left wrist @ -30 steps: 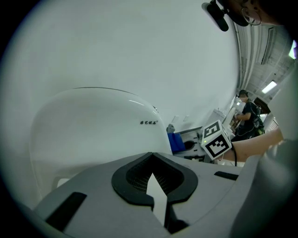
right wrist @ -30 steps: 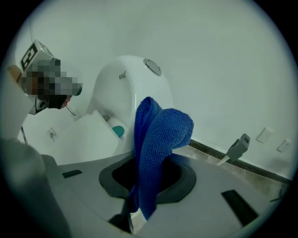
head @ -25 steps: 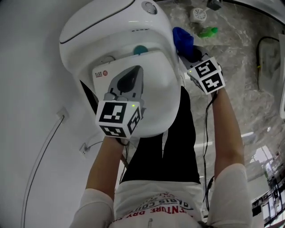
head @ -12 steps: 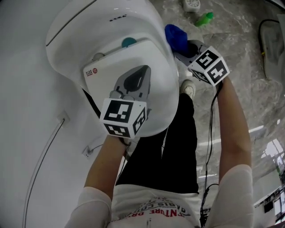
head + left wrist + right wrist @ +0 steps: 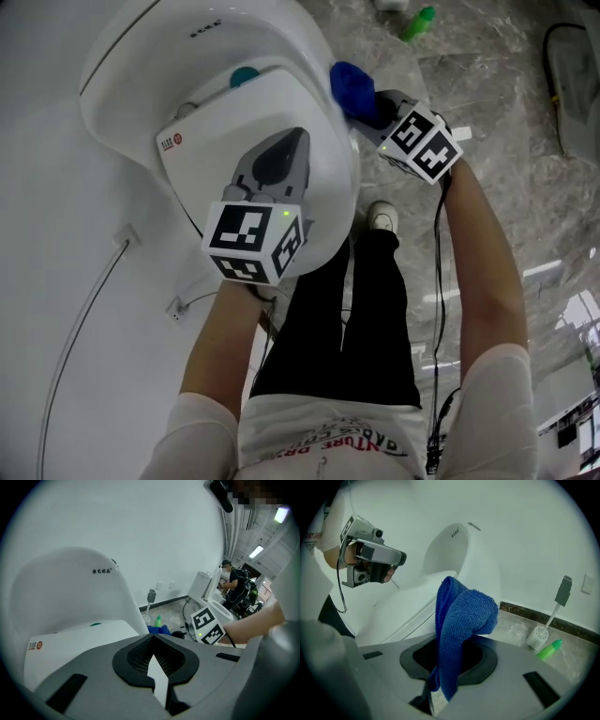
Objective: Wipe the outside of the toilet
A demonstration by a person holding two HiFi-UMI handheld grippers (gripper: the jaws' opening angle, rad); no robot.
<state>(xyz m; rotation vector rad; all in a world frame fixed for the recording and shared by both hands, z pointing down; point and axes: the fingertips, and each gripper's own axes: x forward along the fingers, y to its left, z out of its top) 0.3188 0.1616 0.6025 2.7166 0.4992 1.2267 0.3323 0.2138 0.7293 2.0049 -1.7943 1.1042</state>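
The white toilet is seen from above, set against the wall. The left gripper is held over its lid, jaws closed together on nothing. A blue cloth is clamped in the right gripper, just beside the toilet's outer side.

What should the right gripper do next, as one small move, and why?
Probably push the blue cloth sideways against the outer side of the toilet and begin rubbing. The right gripper is shut on the cloth, which sits close beside the toilet; whether it touches yet is unclear.
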